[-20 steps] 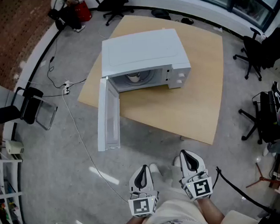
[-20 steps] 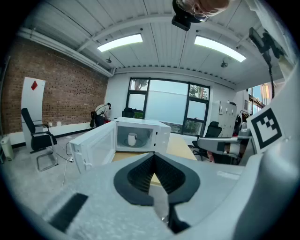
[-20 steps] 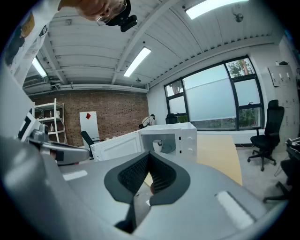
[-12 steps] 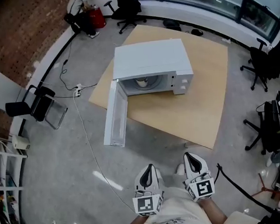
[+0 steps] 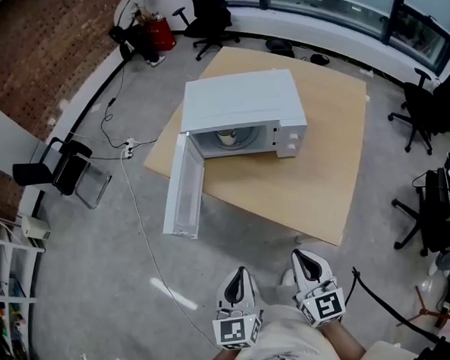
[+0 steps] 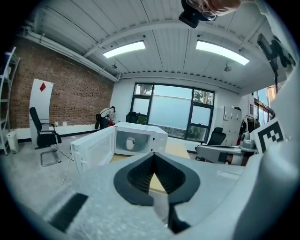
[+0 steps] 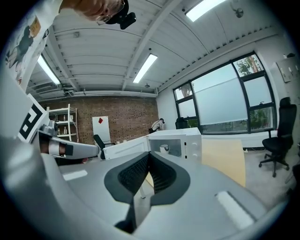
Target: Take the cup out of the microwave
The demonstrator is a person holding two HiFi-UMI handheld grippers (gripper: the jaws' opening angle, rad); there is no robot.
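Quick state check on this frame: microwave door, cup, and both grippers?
Microwave door: swung wide open.
Cup: upright inside the microwave, nothing touching it.
Left gripper: shut, empty.
Right gripper: shut, empty.

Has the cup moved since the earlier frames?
No. The cup still sits in the microwave cavity, left of the control panel, as before; only the view shifted.

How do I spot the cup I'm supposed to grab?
Find the light wooden table in the middle of the floor; the white microwave sits on it, its door swung open on the left in the head view. The cup stands upright inside the open cavity. It is small, white and the only thing in there.
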